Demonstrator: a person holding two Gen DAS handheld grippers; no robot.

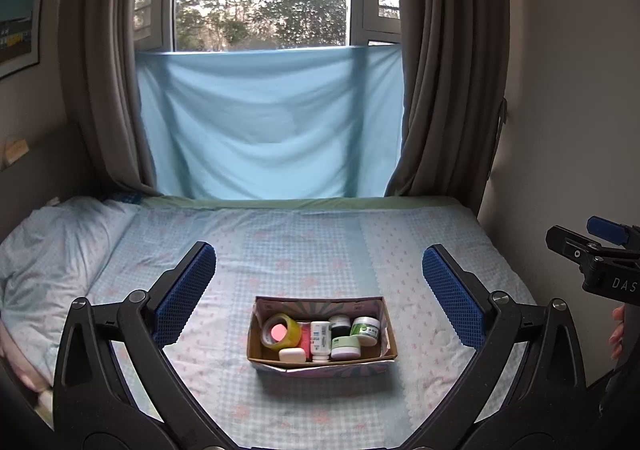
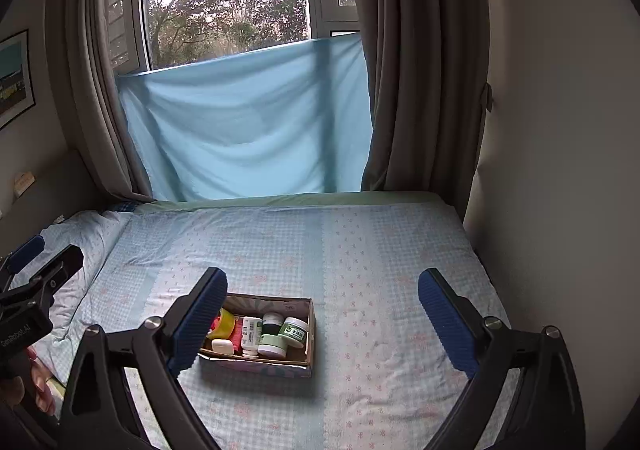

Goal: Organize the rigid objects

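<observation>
A shallow cardboard box (image 1: 394, 346) (image 2: 310, 330) sits on the bed, filled with small items. Inside lie a yellow tape roll (image 1: 281, 331) (image 2: 223, 324), a white bottle (image 1: 320, 340) (image 2: 252, 336), a white soap-like bar (image 1: 292, 354) (image 2: 223, 347), a dark-lidded jar (image 1: 340, 324) (image 2: 272, 324) and two green-labelled jars (image 1: 365, 329) (image 2: 294, 332). My left gripper (image 1: 320, 290) hangs open above and before the box with nothing between its blue pads. My right gripper (image 2: 322, 310) is open too, high over the bed, its left finger (image 2: 198, 324) hiding the box's left end.
The bed (image 1: 312, 238) wears a blue checked sheet, with a pillow (image 1: 48, 250) at its left. Behind it hang a blue cloth (image 1: 264, 121) and brown curtains (image 1: 444, 89) over a window. A wall (image 2: 560, 129) bounds the right side. The right gripper's body (image 1: 600, 262) shows at the left wrist view's edge.
</observation>
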